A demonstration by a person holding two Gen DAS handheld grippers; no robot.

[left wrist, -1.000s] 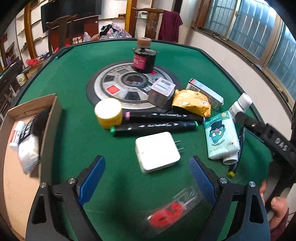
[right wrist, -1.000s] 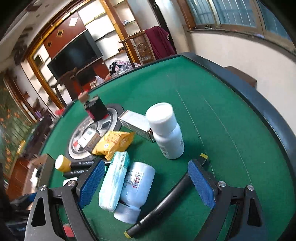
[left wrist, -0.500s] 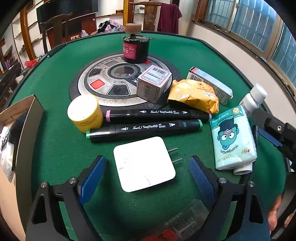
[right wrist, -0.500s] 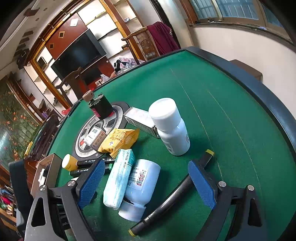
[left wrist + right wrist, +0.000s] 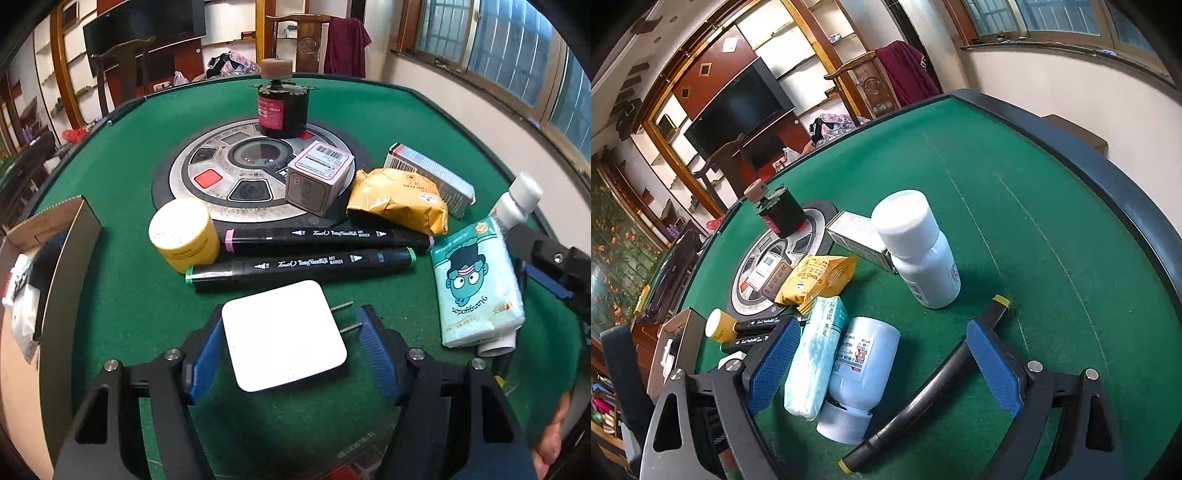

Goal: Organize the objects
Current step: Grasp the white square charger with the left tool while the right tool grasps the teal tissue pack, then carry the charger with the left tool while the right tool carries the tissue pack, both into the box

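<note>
Two ribbed blue pads of your left gripper (image 5: 290,349) flank the smooth white square charger (image 5: 282,334) at lower centre of the left view; the left pad touches its edge, the right sits just off its metal prongs. Your right gripper (image 5: 882,362) gapes wide over the lying white plastic bottle (image 5: 858,373), soft tissue pack (image 5: 816,354) and black marker (image 5: 923,387) on green felt (image 5: 1034,258).
</note>
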